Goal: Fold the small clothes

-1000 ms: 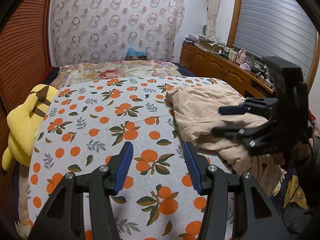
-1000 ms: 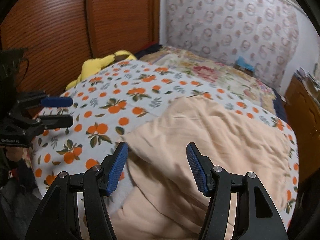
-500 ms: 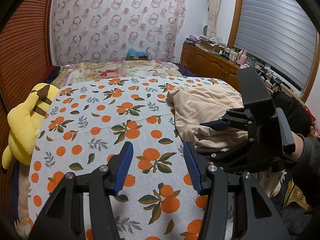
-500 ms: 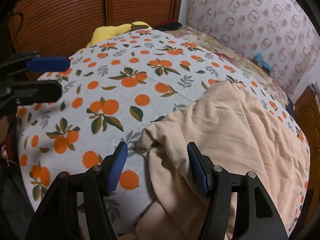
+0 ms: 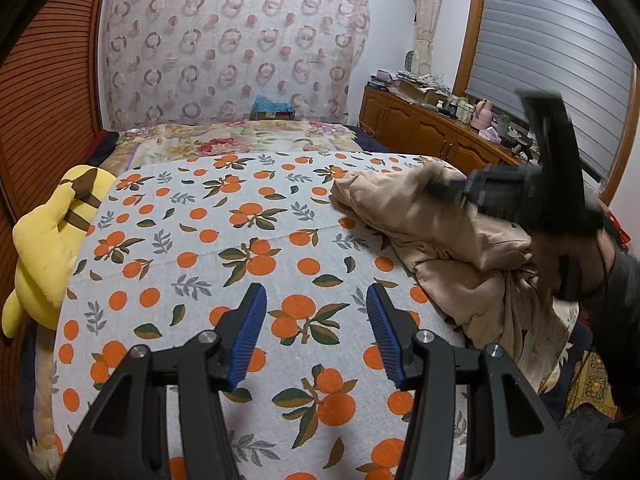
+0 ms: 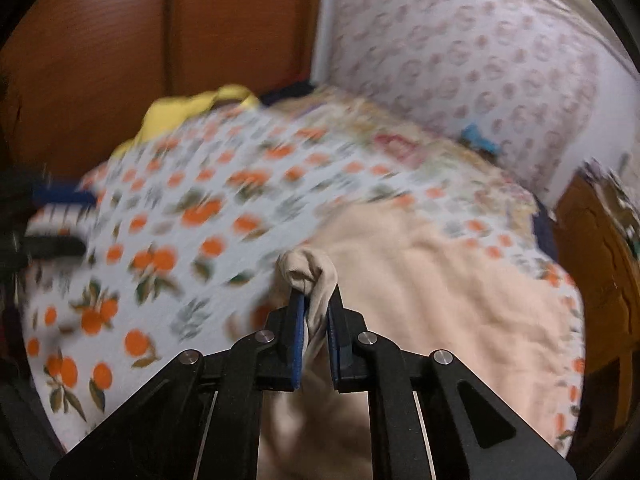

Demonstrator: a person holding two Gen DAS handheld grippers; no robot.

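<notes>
A crumpled beige garment lies on the right side of the orange-print bed sheet. In the right wrist view my right gripper is closing, and its blue pads pinch a bunched fold of the beige garment that sticks up above the fingertips. That view is blurred by motion. A person's dark-gloved hand carries that gripper over the cloth at the right. My left gripper stands open over bare sheet, left of the garment, with nothing between its fingers. It also shows at the left edge as the left gripper.
A yellow plush toy lies along the bed's left edge by the wooden wall panel. A floral quilt covers the far end of the bed. A cluttered wooden cabinet runs along the right wall under a shuttered window.
My right gripper went from open over the garment's edge to closed on a fold of it, and it moved with the cloth. The left gripper has stayed still and open.
</notes>
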